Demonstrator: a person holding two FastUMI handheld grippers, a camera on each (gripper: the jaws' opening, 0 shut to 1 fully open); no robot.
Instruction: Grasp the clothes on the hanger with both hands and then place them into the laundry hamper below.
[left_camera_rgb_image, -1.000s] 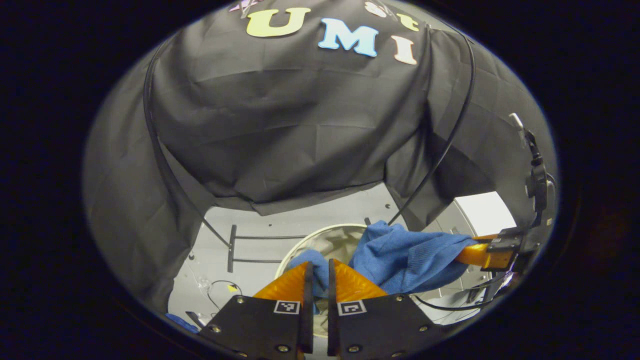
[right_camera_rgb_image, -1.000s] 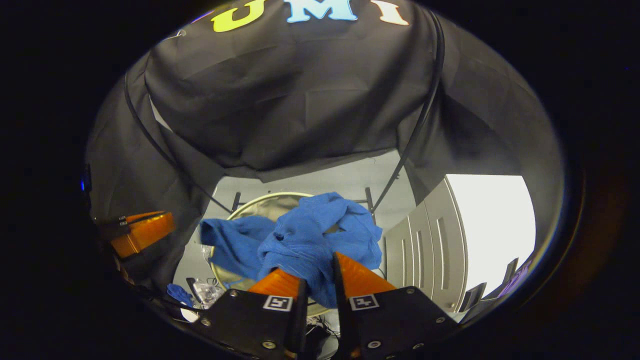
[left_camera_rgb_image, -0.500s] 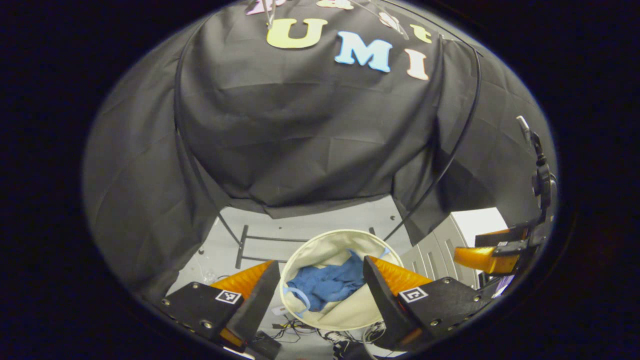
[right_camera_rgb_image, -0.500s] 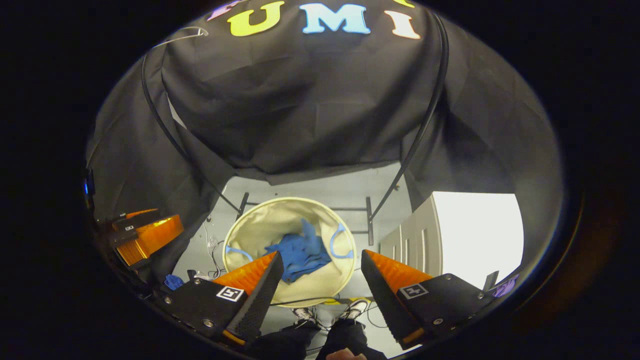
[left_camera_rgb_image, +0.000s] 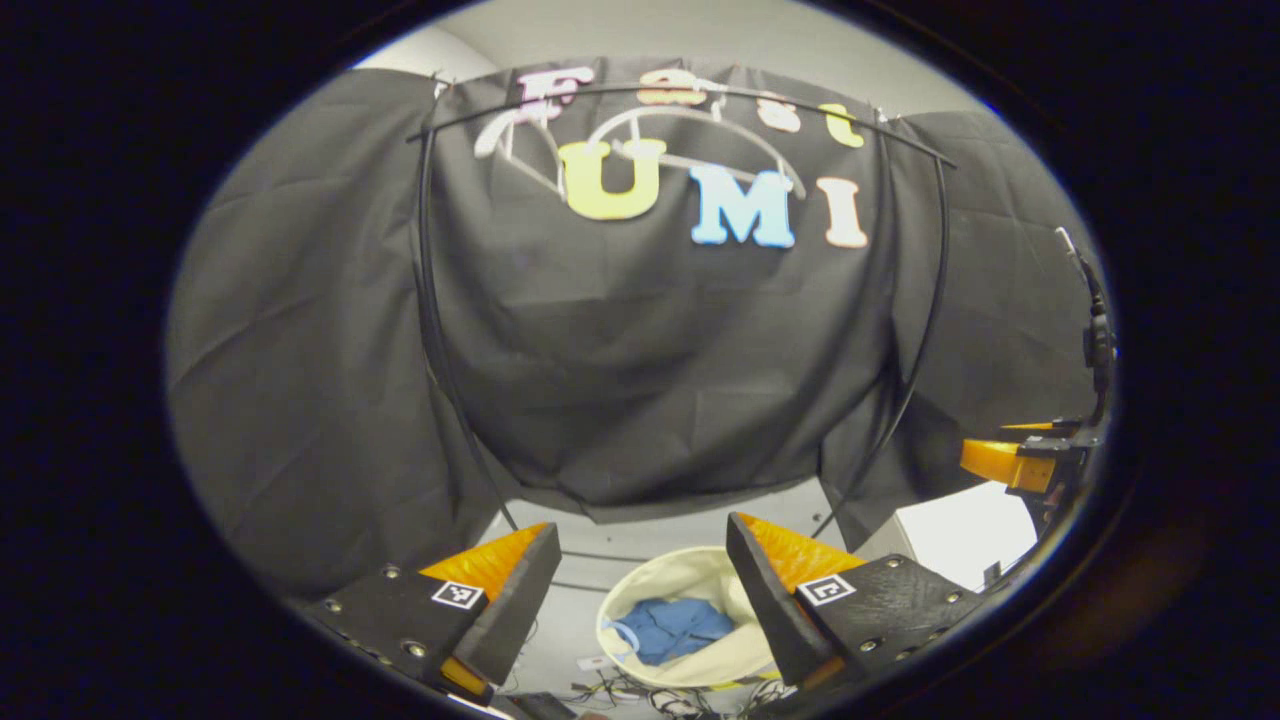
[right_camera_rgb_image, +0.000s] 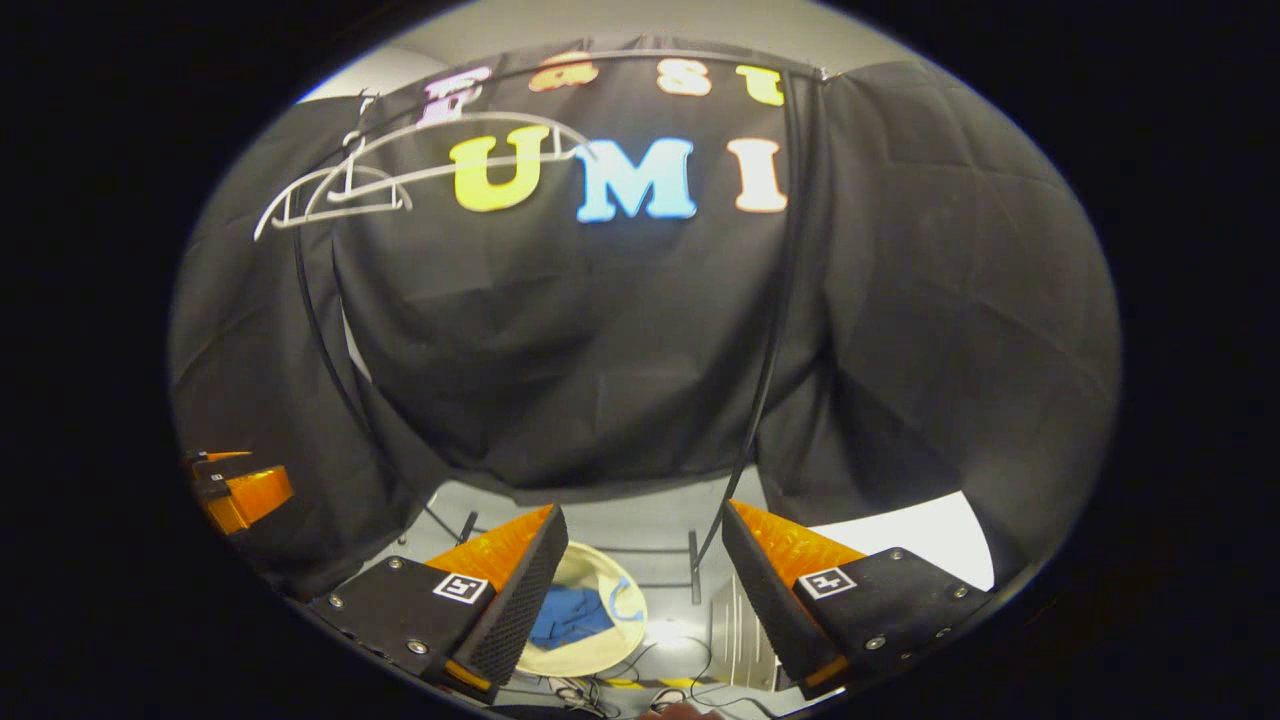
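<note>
Left gripper (left_camera_rgb_image: 640, 560) gapes wide, nothing between its fingers; right gripper (right_camera_rgb_image: 640, 550) stands spread and bare too. Below both, the blue clothes (left_camera_rgb_image: 675, 628) lie bunched inside the cream hamper (left_camera_rgb_image: 690, 578) on the floor. Up top, bare hangers (right_camera_rgb_image: 350, 190) hang on the rail.

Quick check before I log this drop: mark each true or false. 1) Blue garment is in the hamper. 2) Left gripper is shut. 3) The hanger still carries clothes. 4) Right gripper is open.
1) True: the blue garment lies inside the hamper.
2) False: the left gripper is open, holding nothing.
3) False: the hanger on the rail is bare.
4) True: the right gripper is open, holding nothing.
</note>
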